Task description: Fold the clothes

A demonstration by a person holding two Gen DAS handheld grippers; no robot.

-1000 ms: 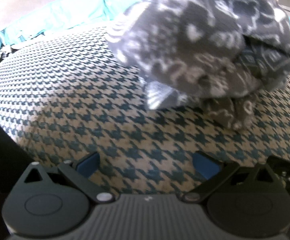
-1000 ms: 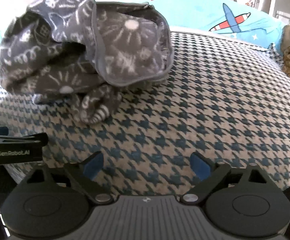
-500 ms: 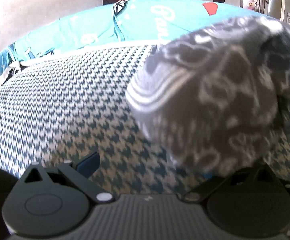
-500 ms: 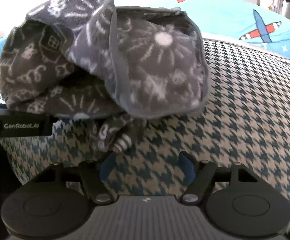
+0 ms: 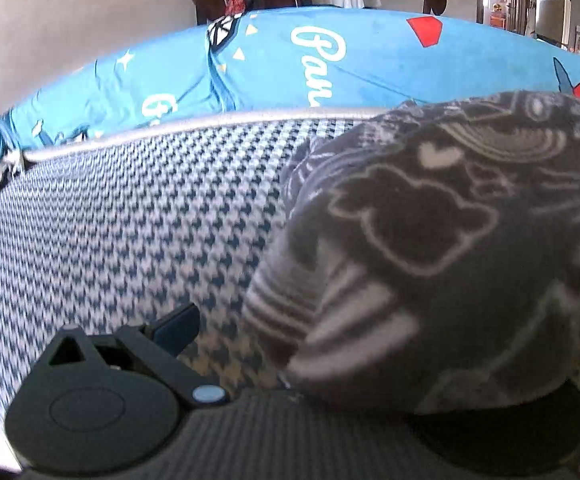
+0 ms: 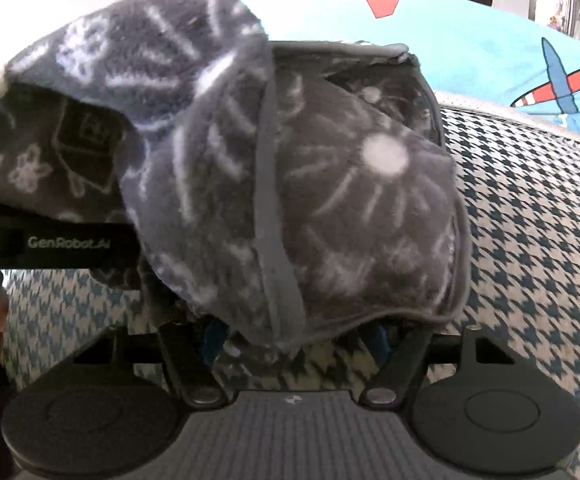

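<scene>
Grey patterned garment [image 6: 290,168] bunched on the houndstooth surface [image 6: 529,240], nearer us than the blue cover [image 5: 329,64] — both claws slid beneath, presumably for lifting; left claw [image 5: 290,344] and right claw [image 6: 293,336] widths hidden, cannot tell.

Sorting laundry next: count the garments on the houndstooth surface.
1: the grey patterned fleece garment, bunched on the houndstooth surface directly before both grippers. It fills the right of the left wrist view. Others may lie hidden behind it.
</scene>
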